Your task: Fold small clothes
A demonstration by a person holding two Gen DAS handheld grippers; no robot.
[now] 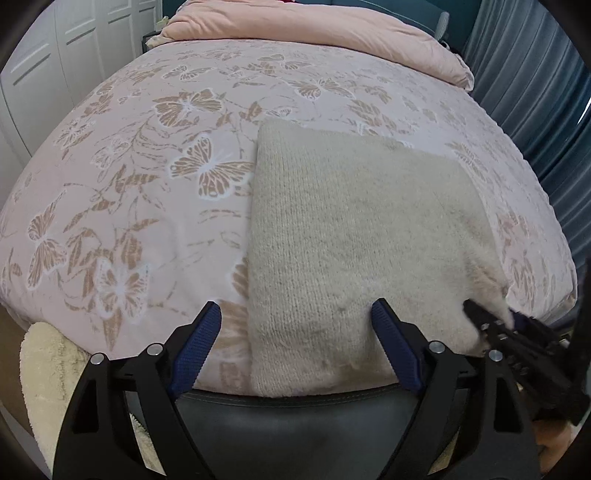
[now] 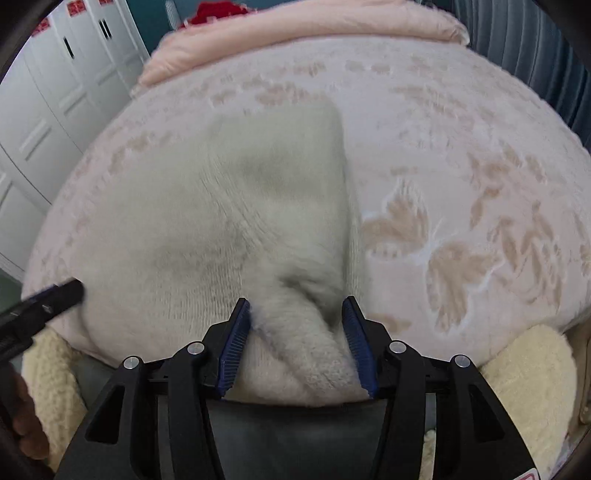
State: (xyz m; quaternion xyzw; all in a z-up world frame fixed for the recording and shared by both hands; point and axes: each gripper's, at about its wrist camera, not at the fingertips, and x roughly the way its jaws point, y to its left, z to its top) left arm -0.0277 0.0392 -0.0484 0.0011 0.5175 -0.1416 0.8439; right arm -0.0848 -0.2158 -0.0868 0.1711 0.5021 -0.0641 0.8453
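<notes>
A cream knitted garment (image 1: pixel 354 236) lies folded on the pink butterfly bedspread (image 1: pixel 147 192), near the front edge of the bed. My left gripper (image 1: pixel 295 321) is open and empty, its fingers astride the garment's near left edge. My right gripper (image 2: pixel 297 314) has a raised fold of the garment (image 2: pixel 303 343) between its fingers, which stand partly apart; the right wrist view is motion-blurred. In the left wrist view the right gripper (image 1: pixel 495 321) holds the garment's near right corner. The left gripper's tip (image 2: pixel 55 295) shows at the left of the right wrist view.
A folded pink duvet (image 1: pixel 314 33) lies across the far end of the bed. White wardrobe doors (image 1: pixel 44 66) stand to the left, blue-grey curtains (image 1: pixel 535 92) to the right. Cream fluffy fabric (image 2: pixel 528 376) lies below the bed's front edge, by a dark padded bed frame (image 1: pixel 295 417).
</notes>
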